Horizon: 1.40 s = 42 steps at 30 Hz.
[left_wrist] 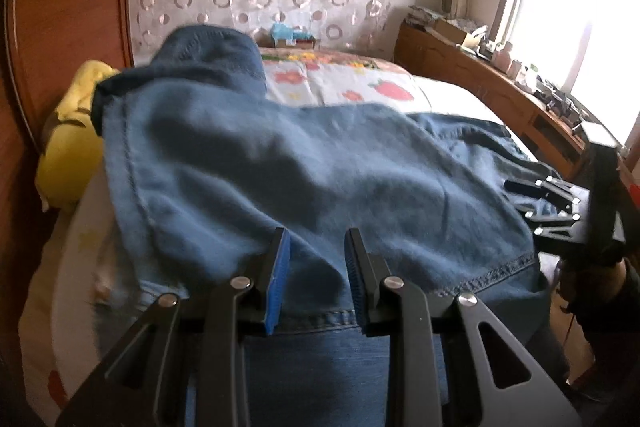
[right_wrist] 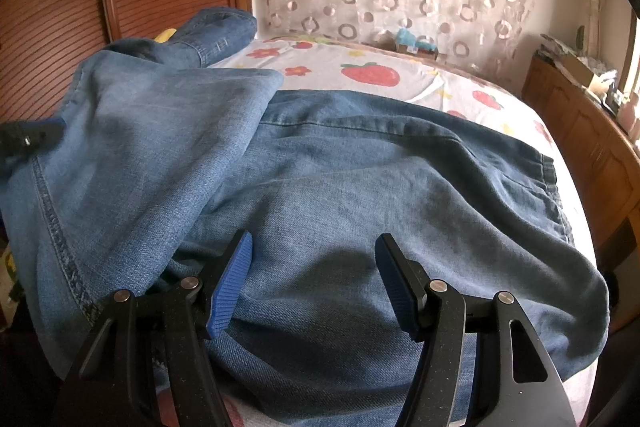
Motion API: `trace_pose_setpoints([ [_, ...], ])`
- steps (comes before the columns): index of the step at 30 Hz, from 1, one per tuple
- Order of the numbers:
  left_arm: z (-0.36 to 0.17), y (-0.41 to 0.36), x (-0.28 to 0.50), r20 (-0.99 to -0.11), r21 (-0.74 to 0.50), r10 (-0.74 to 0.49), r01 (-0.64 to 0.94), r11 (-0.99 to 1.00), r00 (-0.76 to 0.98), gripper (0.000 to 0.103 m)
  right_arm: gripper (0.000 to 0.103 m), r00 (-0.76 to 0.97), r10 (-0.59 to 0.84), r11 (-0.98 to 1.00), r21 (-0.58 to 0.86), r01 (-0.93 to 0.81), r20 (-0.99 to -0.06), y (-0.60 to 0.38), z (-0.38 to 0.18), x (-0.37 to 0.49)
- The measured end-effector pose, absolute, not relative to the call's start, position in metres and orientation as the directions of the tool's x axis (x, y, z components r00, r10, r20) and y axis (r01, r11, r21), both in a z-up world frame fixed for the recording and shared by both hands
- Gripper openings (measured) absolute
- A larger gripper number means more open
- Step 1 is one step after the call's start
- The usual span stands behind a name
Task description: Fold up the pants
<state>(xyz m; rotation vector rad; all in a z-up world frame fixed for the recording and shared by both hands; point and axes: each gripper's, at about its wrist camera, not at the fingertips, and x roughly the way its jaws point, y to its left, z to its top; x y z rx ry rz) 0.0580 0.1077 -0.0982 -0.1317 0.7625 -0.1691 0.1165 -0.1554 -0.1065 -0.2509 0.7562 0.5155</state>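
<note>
Left wrist view blurs the pants, blue denim spread across the near half of the bed; a leg is doubled over the rest, and the near edge is cut off behind the tools. Far left, a yellow bundle is half hidden by denim. Left gripper has jaws slightly apart with fabric bunched between them; whether the pads pinch it I cannot tell. Right gripper hovers with jaws spread wide, holding nothing.

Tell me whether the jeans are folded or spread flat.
Partly folded: one part of the jeans lies doubled over the rest on the bed, rumpled.
</note>
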Motion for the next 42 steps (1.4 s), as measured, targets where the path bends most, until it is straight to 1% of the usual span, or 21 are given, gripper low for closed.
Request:
trace_pose_setpoints([
  [1, -0.102, 0.106, 0.058, -0.676, -0.172, -0.193, 0.101, 0.98, 0.711, 0.027, 0.065, 0.618, 0.356, 0.849, -0.033, -0.527, -0.701, -0.156, -0.106, 0.116],
  [3, -0.105, 0.103, 0.055, -0.667, -0.165, -0.191, 0.108, 0.98, 0.72, 0.034, 0.065, 0.638, 0.349, 0.857, -0.041, -0.513, -0.687, -0.159, -0.103, 0.111],
  [7, -0.108, 0.098, 0.054, -0.663, -0.154, -0.186, 0.111, 0.982, 0.725, 0.039, 0.065, 0.67, 0.347, 0.87, -0.041, -0.491, -0.656, -0.17, -0.088, 0.099],
  [9, -0.108, 0.097, 0.054, -0.659, -0.16, -0.197, 0.121, 0.98, 0.726, 0.046, 0.065, 0.689, 0.342, 0.878, -0.044, -0.477, -0.64, -0.178, -0.079, 0.094],
  [12, -0.107, 0.098, 0.054, -0.662, -0.165, -0.206, 0.128, 0.978, 0.721, 0.051, 0.065, 0.714, 0.327, 0.895, -0.041, -0.445, -0.619, -0.194, -0.067, 0.086],
  [19, -0.108, 0.093, 0.055, -0.669, -0.148, -0.196, 0.13, 0.98, 0.717, 0.053, 0.065, 0.756, 0.25, 0.94, -0.036, -0.339, -0.605, -0.246, -0.054, 0.074],
  [27, -0.11, 0.088, 0.057, -0.671, -0.115, -0.163, 0.116, 0.987, 0.723, 0.054, 0.065, 0.754, 0.183, 0.977, 0.031, -0.211, -0.631, -0.311, -0.062, 0.076],
  [30, -0.11, 0.085, 0.056, -0.67, -0.103, -0.15, 0.109, 0.989, 0.727, 0.055, 0.065, 0.75, 0.153, 0.984, 0.034, -0.172, -0.643, -0.326, -0.068, 0.076],
  [36, -0.107, 0.081, 0.055, -0.673, -0.095, -0.139, 0.102, 0.99, 0.726, 0.055, 0.065, 0.732, 0.146, 0.989, 0.07, -0.133, -0.665, -0.348, -0.079, 0.076],
  [42, -0.098, 0.074, 0.049, -0.66, -0.125, -0.18, 0.129, 0.984, 0.729, 0.055, 0.065, 0.726, 0.148, 0.989, 0.08, -0.128, -0.672, -0.352, -0.083, 0.078],
])
